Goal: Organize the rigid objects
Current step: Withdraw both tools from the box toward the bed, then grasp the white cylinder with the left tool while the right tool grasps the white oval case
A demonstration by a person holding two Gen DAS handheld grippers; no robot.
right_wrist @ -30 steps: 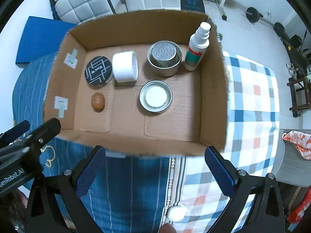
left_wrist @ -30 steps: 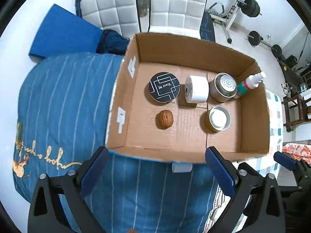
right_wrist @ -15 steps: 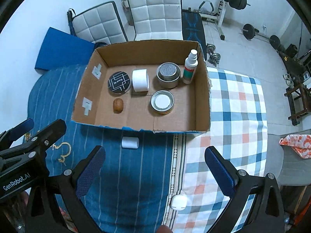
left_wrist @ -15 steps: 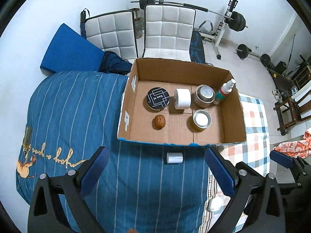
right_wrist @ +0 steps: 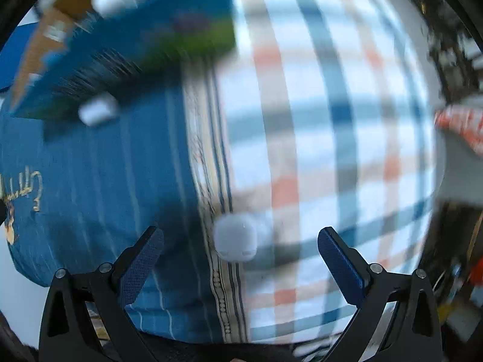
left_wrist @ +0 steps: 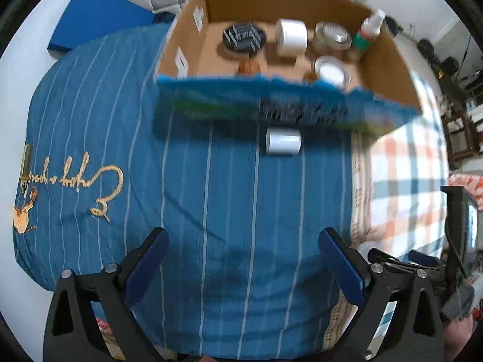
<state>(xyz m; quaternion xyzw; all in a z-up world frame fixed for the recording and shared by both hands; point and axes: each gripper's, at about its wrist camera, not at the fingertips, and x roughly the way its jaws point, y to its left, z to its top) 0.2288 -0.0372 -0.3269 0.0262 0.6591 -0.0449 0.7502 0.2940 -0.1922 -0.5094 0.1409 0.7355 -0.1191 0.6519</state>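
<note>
The right tongs [right_wrist: 240, 253] are spread wide and empty, held low over the bed. A small white rounded case [right_wrist: 235, 236] lies between their 2 blue pads, slightly nearer the left one, on the seam where the blue striped cover [right_wrist: 120, 166] meets the checked blanket [right_wrist: 332, 105]. The right wrist view is heavily blurred, so contact between pads and case cannot be judged; they appear apart.

The left tongs [left_wrist: 243, 259] are likewise spread and hold nothing. In their view a white cylinder [left_wrist: 283, 141] lies on its side on the cover, at 12 o'clock from the tongs and just in front of the near wall of the cardboard box [left_wrist: 286, 102]. Inside the box several things are already placed: a black patterned tin [left_wrist: 244, 36], a white roll [left_wrist: 291, 36], 2 metal tins [left_wrist: 332, 69] and a spray bottle [left_wrist: 369, 31].

The step in hand is judged to be picking up the white case with the right tongs. It would be done well if the motion were slowed first, the case centred between the pads, and the tips lowered enough to catch its sides without pinching fabric. The soft bedding may let the case sink or tilt, so a gentle, level squeeze is advised. The cylinder is judged to be left for afterwards.
</note>
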